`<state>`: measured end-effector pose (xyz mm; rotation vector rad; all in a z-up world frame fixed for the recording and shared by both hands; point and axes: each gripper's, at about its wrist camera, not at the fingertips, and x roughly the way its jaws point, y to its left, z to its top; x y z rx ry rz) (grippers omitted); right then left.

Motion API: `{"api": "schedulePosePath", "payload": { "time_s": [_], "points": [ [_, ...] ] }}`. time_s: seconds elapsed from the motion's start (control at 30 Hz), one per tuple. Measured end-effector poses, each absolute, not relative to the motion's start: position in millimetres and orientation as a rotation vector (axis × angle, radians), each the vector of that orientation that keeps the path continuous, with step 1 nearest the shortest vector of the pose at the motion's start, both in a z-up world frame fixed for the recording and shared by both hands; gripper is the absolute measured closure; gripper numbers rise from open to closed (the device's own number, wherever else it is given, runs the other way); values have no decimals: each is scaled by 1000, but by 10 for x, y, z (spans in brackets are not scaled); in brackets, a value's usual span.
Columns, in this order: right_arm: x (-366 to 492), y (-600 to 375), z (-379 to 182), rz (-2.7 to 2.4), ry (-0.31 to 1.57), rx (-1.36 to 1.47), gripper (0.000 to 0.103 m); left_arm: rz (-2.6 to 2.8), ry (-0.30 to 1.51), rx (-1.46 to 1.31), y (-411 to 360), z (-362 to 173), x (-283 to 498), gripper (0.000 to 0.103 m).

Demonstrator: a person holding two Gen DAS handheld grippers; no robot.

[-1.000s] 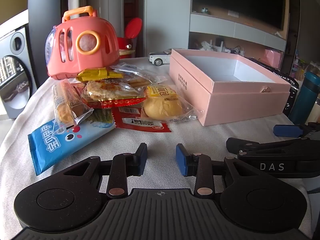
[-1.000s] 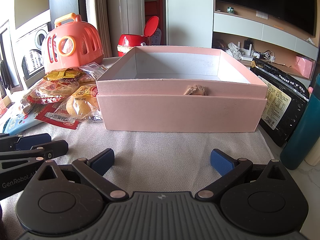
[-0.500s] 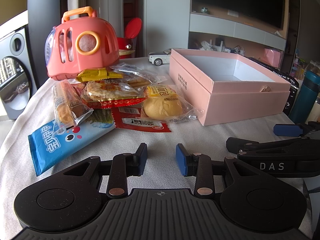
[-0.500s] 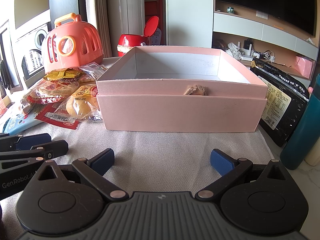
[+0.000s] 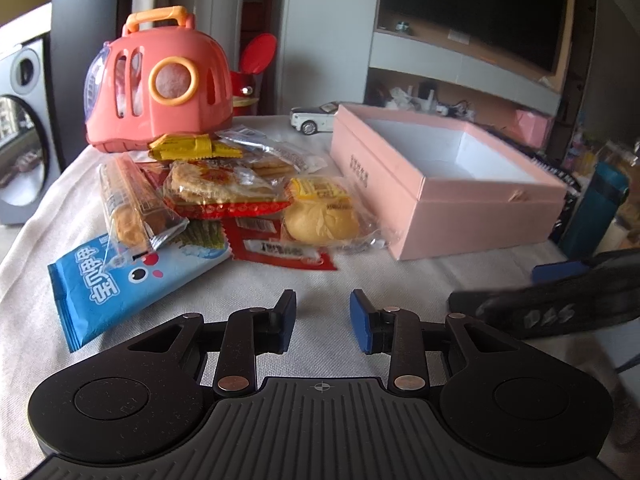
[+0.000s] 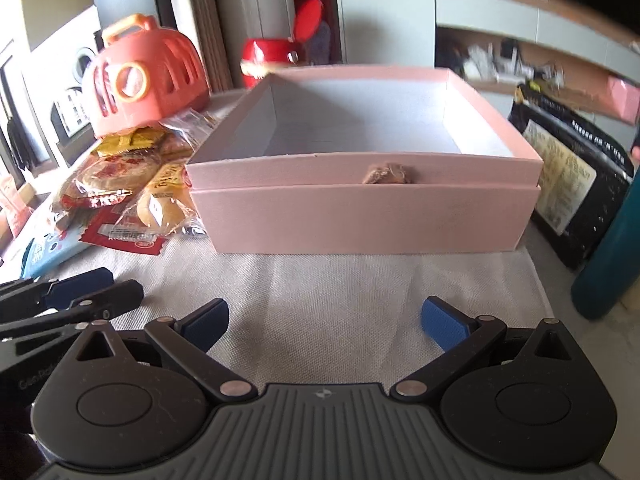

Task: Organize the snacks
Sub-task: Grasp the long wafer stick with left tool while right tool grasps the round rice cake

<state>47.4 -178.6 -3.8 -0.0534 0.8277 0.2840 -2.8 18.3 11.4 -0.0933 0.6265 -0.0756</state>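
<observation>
Not started: pink box [image 6: 364, 216] seemingly bare (far corners blurred). Left gripper [image 5: 322, 322] just narrowing, right gripper [image 6: 324, 326] spread, both holding nothing. Next, pinch bun packet [image 5: 320, 216].

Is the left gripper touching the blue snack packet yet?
Apart. The left wrist view shows bare tablecloth between the left gripper and the blue snack packet; nothing sits between its fingers.

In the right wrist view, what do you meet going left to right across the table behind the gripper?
Coral toy carrier → snack pile → pink box → black printed bag → teal bottle.
</observation>
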Motion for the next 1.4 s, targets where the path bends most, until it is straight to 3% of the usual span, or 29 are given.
{"api": "schedulePosePath", "payload": {
  "time_s": [0.27, 0.33, 0.6, 0.73, 1.0, 1.1, 1.17, 1.4],
  "points": [
    [456, -1647, -21, 280, 834, -119, 0, -75, 563, -330, 1180, 741, 110, 68],
    [445, -1638, 39, 363, 843, -131, 11, 57, 575, -358, 1474, 803, 242, 67],
    [270, -1305, 543, 572, 714, -131, 12, 135, 735, -560, 1948, 462, 803, 67],
    [271, -1114, 664, 569, 658, -178, 12, 155, 727, -475, 1868, 402, 920, 47],
    [301, -915, 575, 582, 697, -181, 12, 96, 788, -484, 1889, 241, 1135, 39],
    [261, -891, 520, 581, 689, -216, 12, 93, 807, -533, 1947, 221, 1150, 45],
    [233, -872, 506, 575, 683, -238, 12, 56, 801, -578, 1999, 214, 1087, 57],
    [218, -810, 612, 624, 644, -226, 12, -30, 775, -453, 2055, 252, 391, 60]
  ]
}}
